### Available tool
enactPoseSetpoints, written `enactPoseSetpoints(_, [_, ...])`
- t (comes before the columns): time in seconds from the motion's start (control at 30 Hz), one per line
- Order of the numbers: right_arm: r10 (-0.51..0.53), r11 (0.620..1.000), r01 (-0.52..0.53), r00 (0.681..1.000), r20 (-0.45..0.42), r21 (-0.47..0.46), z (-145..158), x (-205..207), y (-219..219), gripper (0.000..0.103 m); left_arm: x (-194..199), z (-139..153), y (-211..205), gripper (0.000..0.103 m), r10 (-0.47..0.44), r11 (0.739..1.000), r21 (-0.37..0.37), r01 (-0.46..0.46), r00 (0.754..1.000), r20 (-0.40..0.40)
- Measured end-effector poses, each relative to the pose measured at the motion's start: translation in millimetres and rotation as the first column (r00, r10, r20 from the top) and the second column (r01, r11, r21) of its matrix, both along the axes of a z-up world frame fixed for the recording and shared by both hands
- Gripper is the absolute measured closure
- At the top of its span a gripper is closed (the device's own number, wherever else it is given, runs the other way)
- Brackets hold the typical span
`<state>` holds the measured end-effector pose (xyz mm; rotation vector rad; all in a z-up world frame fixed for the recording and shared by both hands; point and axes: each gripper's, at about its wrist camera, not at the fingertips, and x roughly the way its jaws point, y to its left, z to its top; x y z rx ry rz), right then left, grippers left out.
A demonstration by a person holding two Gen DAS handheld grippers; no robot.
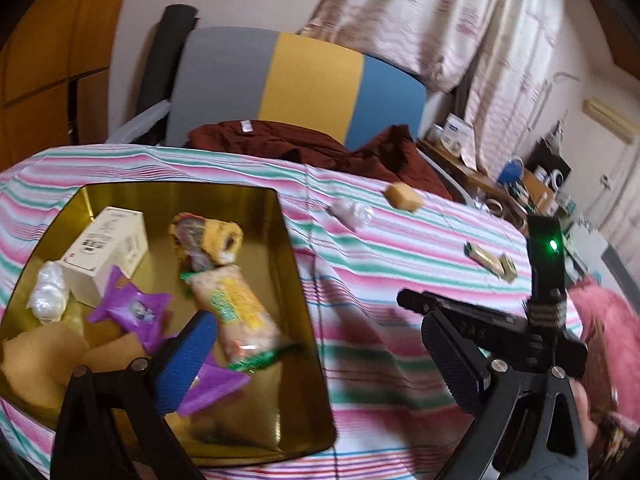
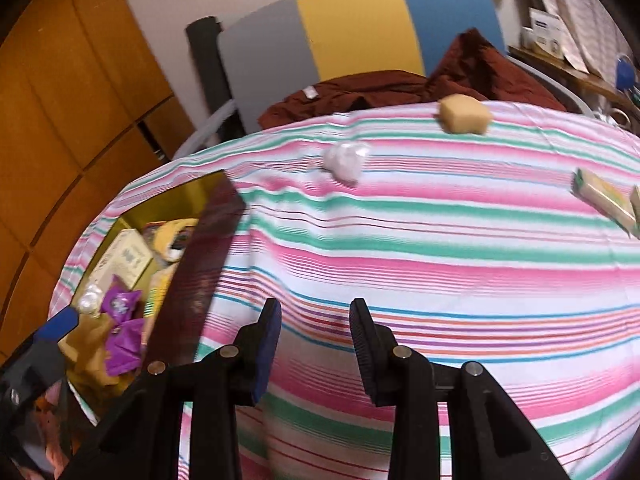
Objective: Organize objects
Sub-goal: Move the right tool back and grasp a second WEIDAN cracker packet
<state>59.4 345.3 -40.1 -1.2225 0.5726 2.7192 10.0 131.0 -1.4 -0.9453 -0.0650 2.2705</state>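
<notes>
The gold tin [image 1: 304, 320] is seen on the striped counter [image 1: 400, 280], with one white box [image 1: 108, 252], two purple packets [image 1: 132, 308], one rice-cracker pack [image 1: 240, 312] and other snacks inside. Three items are left outside: one tan sponge [image 2: 464, 114], one clear wrapper [image 2: 346, 160], one green-edged packet [image 2: 604, 196]. The left gripper [image 1: 320, 340] is held with jaws wide and empty above the tin's edge; the right gripper [image 2: 316, 344] is kept narrowly parted, empty.

A tricolour chair [image 1: 308, 84] (grey, yellow, blue) behind the table, a maroon garment [image 1: 320, 146] draped beside pale curtains [image 1: 440, 16].
</notes>
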Motion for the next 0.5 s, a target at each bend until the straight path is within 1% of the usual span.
enactPoseSetpoints(0.17, [-0.041, 0.999, 0.041, 0.999, 0.012, 0.032, -3, 5, 10, 0.068, 8, -6, 7, 0.000, -0.024, 1.000, -0.004, 0.024, 1.000, 0.017])
enactPoseSetpoints(0.5, [-0.079, 0.993, 0.077, 0.997, 0.019, 0.091, -6, 11, 27, 0.067, 18, -14, 6, 0.000, -0.020, 1.000, 0.000, 0.020, 0.999, 0.048])
